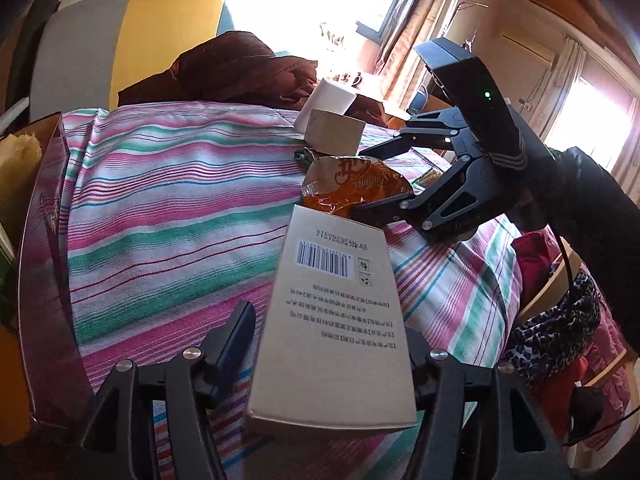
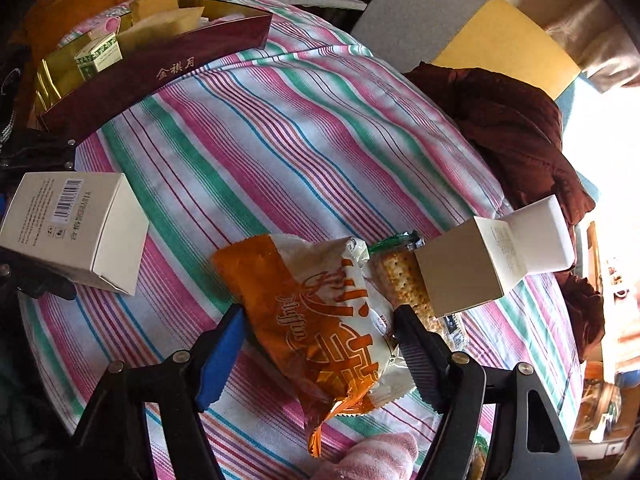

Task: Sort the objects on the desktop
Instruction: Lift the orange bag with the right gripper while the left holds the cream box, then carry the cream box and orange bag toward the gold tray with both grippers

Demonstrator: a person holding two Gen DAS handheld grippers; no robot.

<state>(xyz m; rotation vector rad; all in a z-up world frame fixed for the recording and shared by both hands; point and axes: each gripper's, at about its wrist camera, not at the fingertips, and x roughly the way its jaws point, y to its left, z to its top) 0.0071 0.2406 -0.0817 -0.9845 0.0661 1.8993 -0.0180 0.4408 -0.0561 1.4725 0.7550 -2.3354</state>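
On the striped tablecloth my left gripper is shut on a pale carton with a barcode, held tilted above the cloth; the carton also shows at the left of the right wrist view. My right gripper has its pads against both sides of an orange and white snack bag. In the left wrist view the right gripper straddles that bag. A cracker packet lies beside the bag.
A small beige box with an open flap stands just right of the crackers. A long maroon box at the table's far left holds a green and white carton. A brown garment is draped at the far edge.
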